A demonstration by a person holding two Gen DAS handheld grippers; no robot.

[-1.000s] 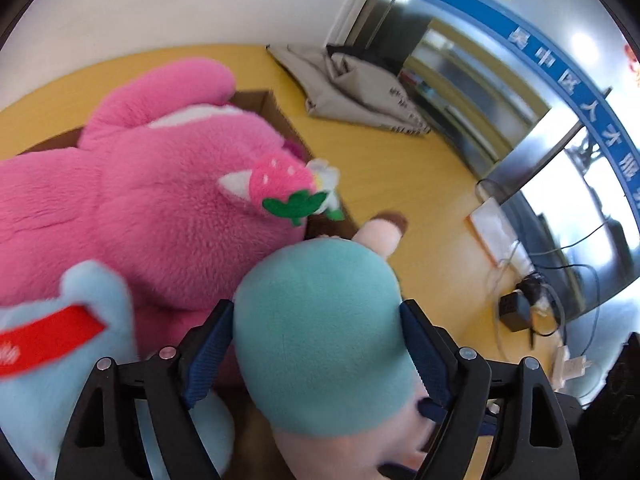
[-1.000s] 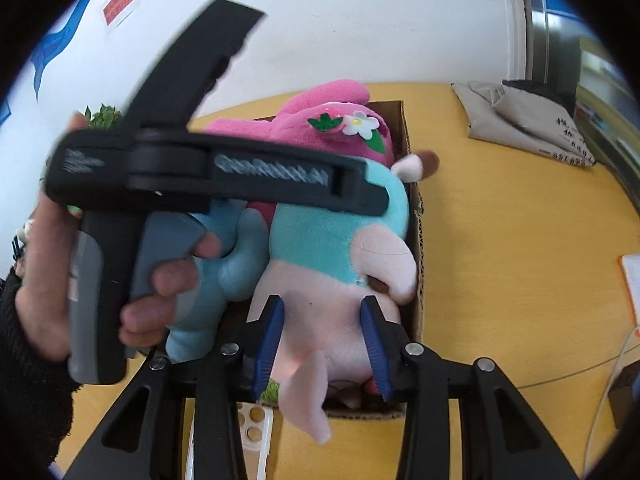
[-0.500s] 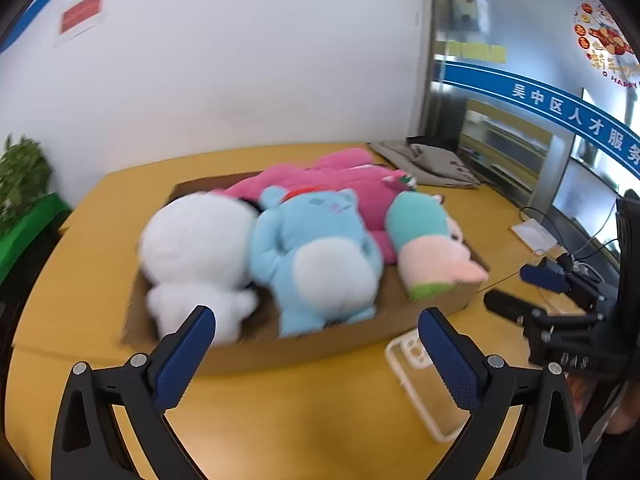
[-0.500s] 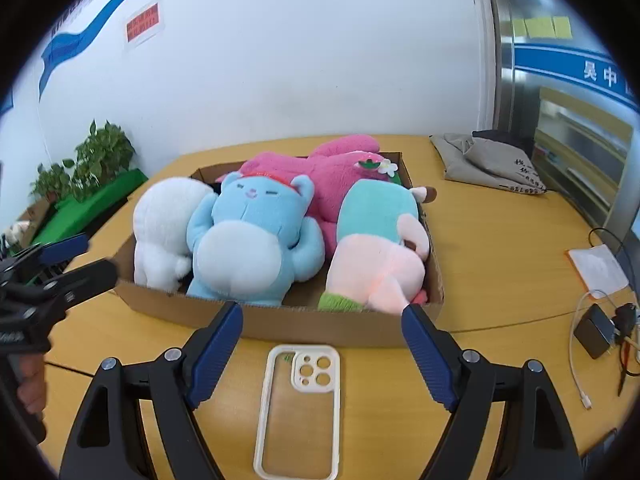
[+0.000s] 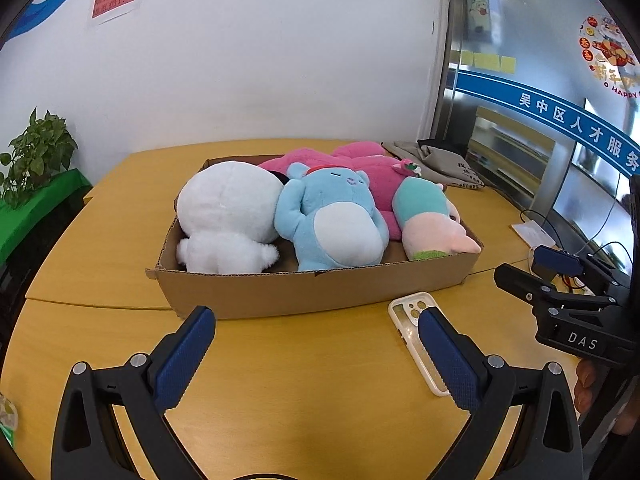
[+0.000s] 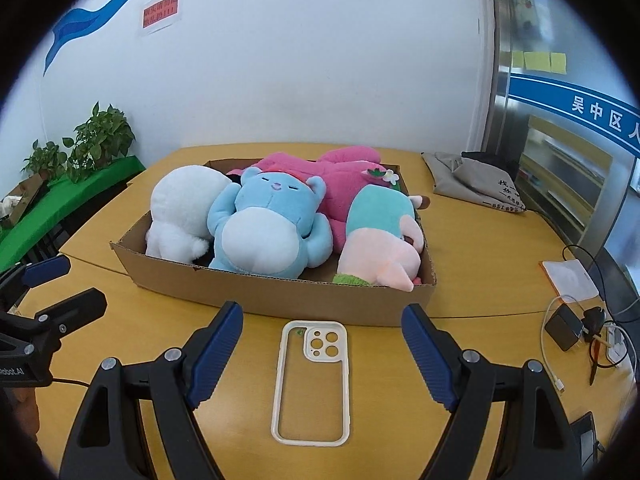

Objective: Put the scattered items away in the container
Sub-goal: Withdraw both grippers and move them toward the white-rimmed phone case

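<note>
The cardboard box (image 6: 280,296) sits in the middle of the frame on the yellow table (image 6: 480,248), and four soft toys lie inside it: the white plush (image 6: 180,204) at the left, the blue plush (image 6: 264,224) beside it, the pink plush (image 6: 344,176) behind, and the teal and pink plush (image 6: 380,236) at the right end. The only loose item that I can see near the box is the phone case (image 6: 312,380), flat on the table just beside the front wall of the box, in the lower centre of the right wrist view.

The right hand-held gripper (image 6: 322,356) is spread wide and holds nothing; the phone case lies between its two pads. The left hand-held gripper (image 5: 316,356) is also spread and empty, above bare table at the lower part of its own view, with the phone case (image 5: 416,340) partly behind its right pad.

In my judgement the step in hand is to pick up the phone case with the right hand-held gripper. The case is thin and lies flat, so the fingers should come down steeply and close across its two long sides, not its ends. It is an open frame and probably flexible, so a gentle squeeze near the camera cutout, where it is stiffer, may hold better. Then it can be lifted over the front wall and laid in the box in a gap by the toys.
</note>
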